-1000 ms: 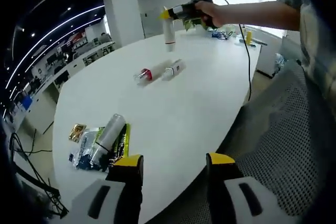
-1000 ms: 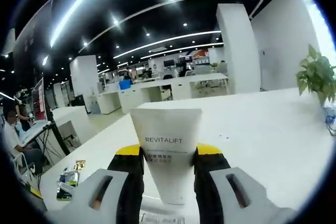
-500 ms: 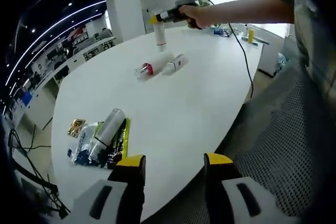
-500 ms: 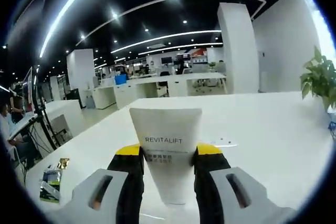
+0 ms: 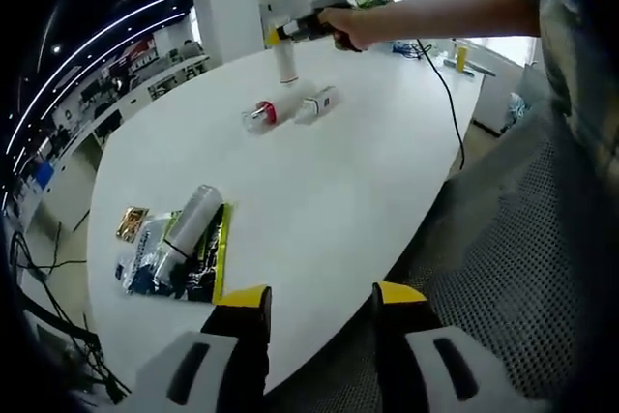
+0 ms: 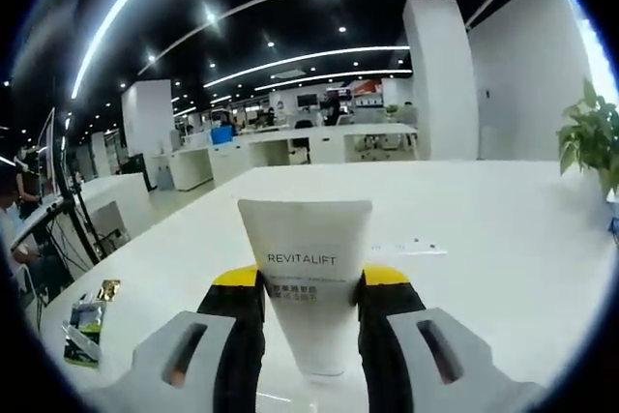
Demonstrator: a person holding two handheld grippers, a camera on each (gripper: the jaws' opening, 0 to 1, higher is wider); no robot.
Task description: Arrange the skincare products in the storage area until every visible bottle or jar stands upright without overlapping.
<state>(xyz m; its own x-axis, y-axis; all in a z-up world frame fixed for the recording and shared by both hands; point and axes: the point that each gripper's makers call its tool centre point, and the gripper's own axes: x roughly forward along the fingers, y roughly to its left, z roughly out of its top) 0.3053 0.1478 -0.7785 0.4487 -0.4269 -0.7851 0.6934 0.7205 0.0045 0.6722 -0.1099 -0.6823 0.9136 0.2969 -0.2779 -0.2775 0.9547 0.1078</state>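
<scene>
In the right gripper view a white REVITALIFT tube [image 6: 307, 278] stands clamped between the yellow-tipped jaws of my right gripper [image 6: 304, 289], which is shut on it. In the left gripper view that same tube [image 5: 286, 62] hangs cap-down from the right gripper [image 5: 280, 35] above the far part of the white table [image 5: 329, 200]. Just in front of it lie a red-banded bottle [image 5: 258, 115] and a white bottle [image 5: 316, 103] on their sides. A grey tube [image 5: 190, 229] lies on green and blue sachets [image 5: 208, 256]. My left gripper [image 5: 320, 311] is open over the table's near edge, holding nothing.
A small gold packet [image 5: 130, 223] lies left of the sachets. Cables and small items [image 5: 447, 60] sit at the table's far right end, with a cable running down its edge. A person's arm [image 5: 435, 12] reaches across the top. A potted plant [image 6: 592, 137] stands at the right.
The right gripper has carried the tube a little left across the far table. The left gripper's view has shifted slightly; the lying bottles and the grey tube have not moved.
</scene>
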